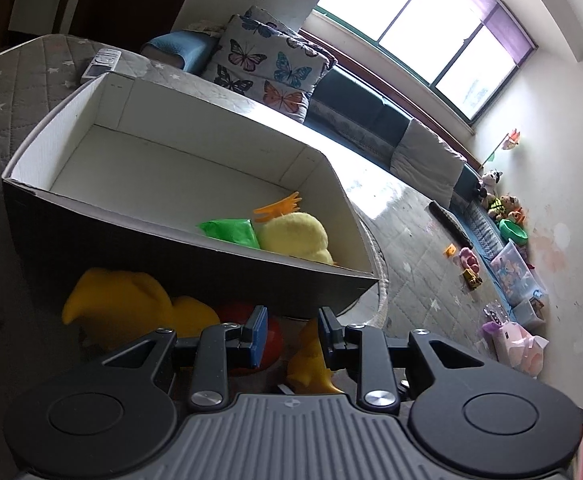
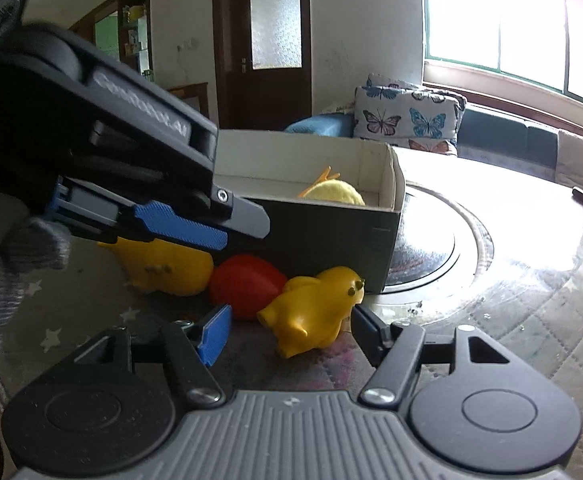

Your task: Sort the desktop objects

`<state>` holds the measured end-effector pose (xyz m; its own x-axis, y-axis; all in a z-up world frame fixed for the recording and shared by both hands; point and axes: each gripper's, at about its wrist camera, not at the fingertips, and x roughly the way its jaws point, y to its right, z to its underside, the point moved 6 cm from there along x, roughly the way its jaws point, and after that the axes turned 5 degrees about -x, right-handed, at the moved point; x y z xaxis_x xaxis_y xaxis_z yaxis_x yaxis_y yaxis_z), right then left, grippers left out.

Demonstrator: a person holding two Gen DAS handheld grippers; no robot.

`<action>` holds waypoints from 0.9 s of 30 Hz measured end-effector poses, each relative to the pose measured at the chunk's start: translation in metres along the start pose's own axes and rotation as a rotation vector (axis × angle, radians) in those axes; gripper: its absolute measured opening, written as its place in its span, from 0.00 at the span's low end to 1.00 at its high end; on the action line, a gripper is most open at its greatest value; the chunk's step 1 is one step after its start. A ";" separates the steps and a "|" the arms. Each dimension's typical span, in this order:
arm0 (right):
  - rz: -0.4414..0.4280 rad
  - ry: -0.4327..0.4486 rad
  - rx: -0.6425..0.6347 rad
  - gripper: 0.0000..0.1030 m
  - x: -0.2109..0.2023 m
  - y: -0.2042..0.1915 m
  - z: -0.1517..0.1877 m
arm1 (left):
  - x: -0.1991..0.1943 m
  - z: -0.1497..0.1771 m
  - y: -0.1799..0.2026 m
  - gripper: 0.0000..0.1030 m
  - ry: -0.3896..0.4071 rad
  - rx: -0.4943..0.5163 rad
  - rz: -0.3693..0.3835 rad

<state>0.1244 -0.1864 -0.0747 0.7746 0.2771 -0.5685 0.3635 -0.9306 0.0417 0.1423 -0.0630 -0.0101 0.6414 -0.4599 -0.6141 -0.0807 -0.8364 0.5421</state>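
Our right gripper (image 2: 289, 330) stands wide open with nothing in it, low over the quilted surface, and the small yellow chick (image 2: 315, 308) lies on its side just ahead, between the two fingers but not yet touched. Our left gripper (image 1: 291, 332) is also open and empty; in its own view it hovers above the red toy (image 1: 269, 336), with the big yellow toy (image 1: 131, 304) just to the left.

We judge the step in hand to be the pick of a loose toy for the box (image 1: 195, 160). A fluffy yellow plush (image 1: 295, 236), a green piece (image 1: 231, 232) and an orange piece (image 1: 279, 208) already lie in its far corner, so the sorting looks partly done, with three toys left outside against its dark wall.

The next move calls for easing the right gripper forward until the fingers bracket the chick's body, then closing, lifting over the box wall and letting go inside. The smooth, rounded chick may slip or roll as the fingers close.

What stands in the way: the red toy touches the chick on the left and the box wall stands close behind, so there is little room. The left gripper hangs just over the same cluster, so the two could knock together. A butterfly cushion (image 2: 407, 120) sits well beyond the box.
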 end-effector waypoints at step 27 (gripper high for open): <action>-0.008 -0.029 0.006 0.47 -0.004 0.010 0.010 | 0.045 0.014 0.025 0.32 -0.145 0.062 0.031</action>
<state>0.1201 -0.1995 -0.0802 0.7566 0.2775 -0.5920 0.3661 -0.9300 0.0319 0.1584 -0.1089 -0.0318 0.5216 -0.5204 -0.6761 -0.1488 -0.8358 0.5285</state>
